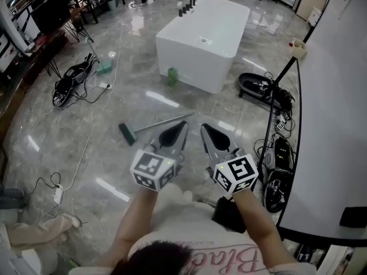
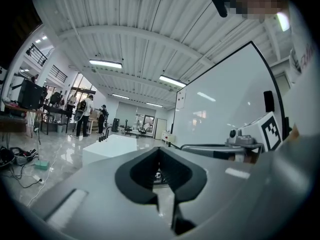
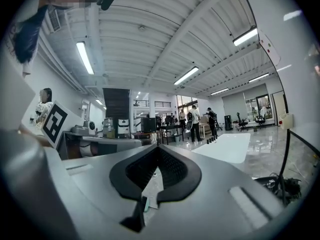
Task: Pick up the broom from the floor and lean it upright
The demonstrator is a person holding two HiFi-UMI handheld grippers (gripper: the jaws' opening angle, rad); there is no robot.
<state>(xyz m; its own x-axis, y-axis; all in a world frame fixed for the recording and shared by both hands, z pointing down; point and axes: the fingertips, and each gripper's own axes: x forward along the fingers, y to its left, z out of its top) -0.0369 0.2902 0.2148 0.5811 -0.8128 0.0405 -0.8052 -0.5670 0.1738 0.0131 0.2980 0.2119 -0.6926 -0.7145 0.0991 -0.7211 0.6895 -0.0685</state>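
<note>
Head view: broom (image 1: 155, 125) flat on floor (image 1: 69, 148), just ahead of left gripper (image 1: 183, 125) and right gripper (image 1: 204, 128), both jaws together, empty. I'd guess light, stiff, slick handle (image 1: 172, 120); grab mid-handle.

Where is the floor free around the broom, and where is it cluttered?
Bare floor lies left of the broom, toward the cable bundle, and between broom and white tub. Crowded along the whiteboard's foot, where black gear and cables pile up.
</note>
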